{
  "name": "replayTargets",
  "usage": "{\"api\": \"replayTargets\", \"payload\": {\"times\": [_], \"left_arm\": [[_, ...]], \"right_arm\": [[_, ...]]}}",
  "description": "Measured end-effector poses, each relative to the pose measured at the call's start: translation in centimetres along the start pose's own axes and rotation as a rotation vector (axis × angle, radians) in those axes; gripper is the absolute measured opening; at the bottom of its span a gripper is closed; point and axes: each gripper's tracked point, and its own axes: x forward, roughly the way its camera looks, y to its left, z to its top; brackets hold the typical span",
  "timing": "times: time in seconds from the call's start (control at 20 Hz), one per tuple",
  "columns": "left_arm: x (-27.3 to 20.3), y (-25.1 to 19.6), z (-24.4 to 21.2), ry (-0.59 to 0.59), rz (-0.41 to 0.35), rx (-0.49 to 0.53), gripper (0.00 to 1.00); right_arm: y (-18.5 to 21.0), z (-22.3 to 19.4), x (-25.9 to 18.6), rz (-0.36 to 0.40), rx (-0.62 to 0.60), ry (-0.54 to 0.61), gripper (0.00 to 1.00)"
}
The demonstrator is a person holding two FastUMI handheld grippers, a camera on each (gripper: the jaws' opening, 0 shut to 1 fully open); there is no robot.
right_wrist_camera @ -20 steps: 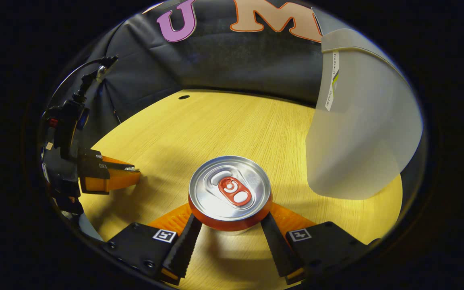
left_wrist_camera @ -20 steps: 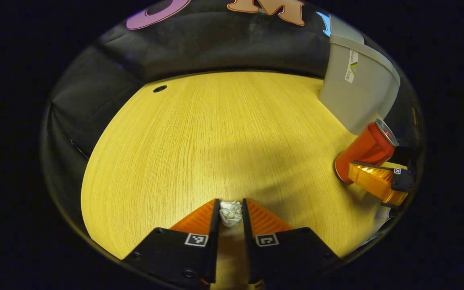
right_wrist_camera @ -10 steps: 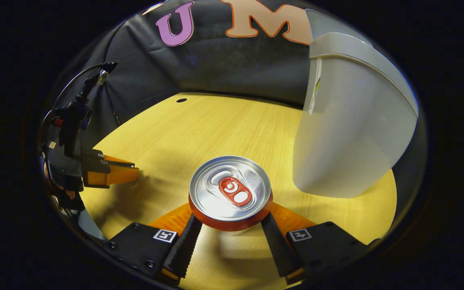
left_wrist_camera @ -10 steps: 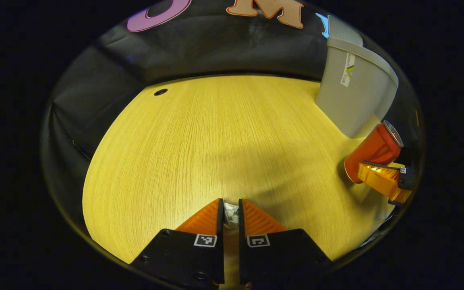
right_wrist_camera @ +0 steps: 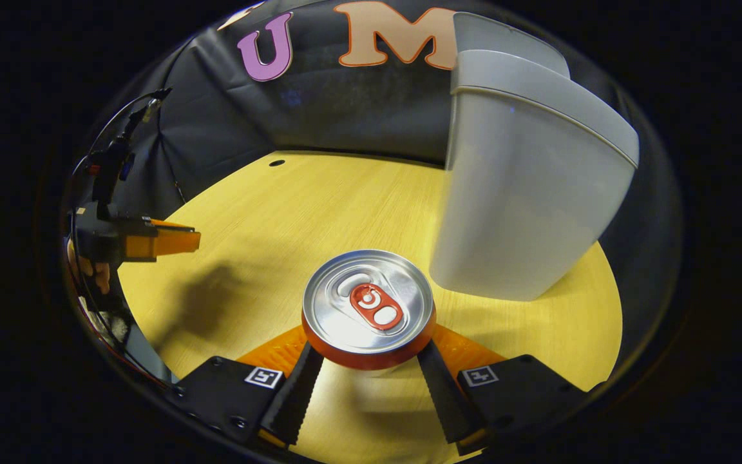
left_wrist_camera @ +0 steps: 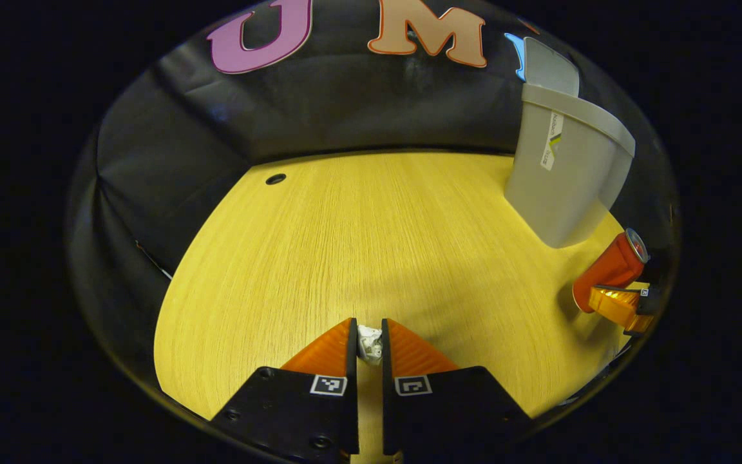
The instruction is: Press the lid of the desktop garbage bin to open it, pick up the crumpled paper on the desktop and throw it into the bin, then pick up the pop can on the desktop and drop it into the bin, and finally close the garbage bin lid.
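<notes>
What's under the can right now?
The can is gripped between the right gripper's fingers, seemingly just off the table. A shadow lies on the wood beneath it. The can's base and the spot directly below are hidden by its top.

A light wood-grain tabletop (left_wrist_camera: 345,245) carries a grey garbage bin (right_wrist_camera: 519,193) standing upright, its lid raised at the back. A small dark round hole (left_wrist_camera: 275,179) pierces the tabletop well apart from the bin, close to the edge by the booth wall.
</notes>
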Motion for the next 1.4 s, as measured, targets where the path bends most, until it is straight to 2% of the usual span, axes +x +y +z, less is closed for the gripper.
{"api": "replayTargets", "payload": {"times": [0.3, 0.7, 1.4], "left_arm": [[-3.1, -0.9, 4.5, -0.116, -0.002, -0.023, 0.13], [-6.4, -6.5, 11.7, -0.28, -0.068, 0.001, 0.12], [-8.7, -16.7, 22.5, -0.49, -0.2, 0.061, 0.12]], "right_arm": [[-3.5, -0.6, -2.0, -0.033, 0.016, -0.003, 0.86], [-9.0, -1.4, -3.9, -0.073, 0.044, -0.012, 0.84], [-14.2, -3.3, -6.1, -0.108, 0.096, -0.018, 0.84]]}}
